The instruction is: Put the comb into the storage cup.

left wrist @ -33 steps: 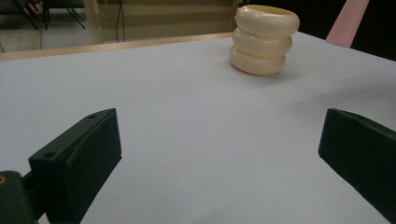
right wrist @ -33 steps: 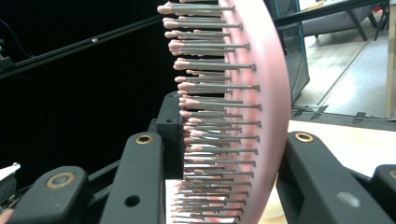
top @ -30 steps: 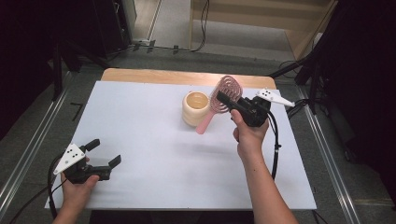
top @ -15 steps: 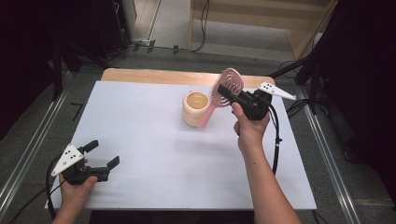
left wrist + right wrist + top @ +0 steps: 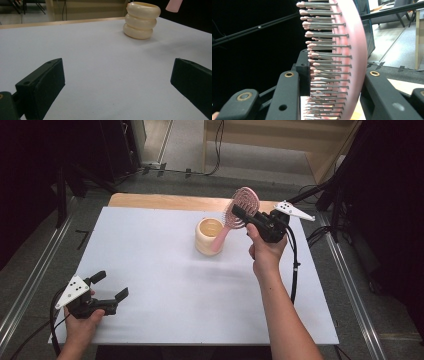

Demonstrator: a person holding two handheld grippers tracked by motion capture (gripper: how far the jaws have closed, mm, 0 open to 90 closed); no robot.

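right gripper (image 5: 246, 215) clamped on pink hairbrush (image 5: 239, 209) head, handle tip just above cream ribbed cup (image 5: 208, 236); light, rigid plastic, bristles flex; left gripper (image 5: 107, 287) wide open, empty.

A white table (image 5: 150, 260) stands on grey floor (image 5: 185, 145), with wooden furniture (image 5: 280, 140) beyond.

Black tongs (image 5: 243, 215), brass screws, white dotted plates, black cables, bare forearms.
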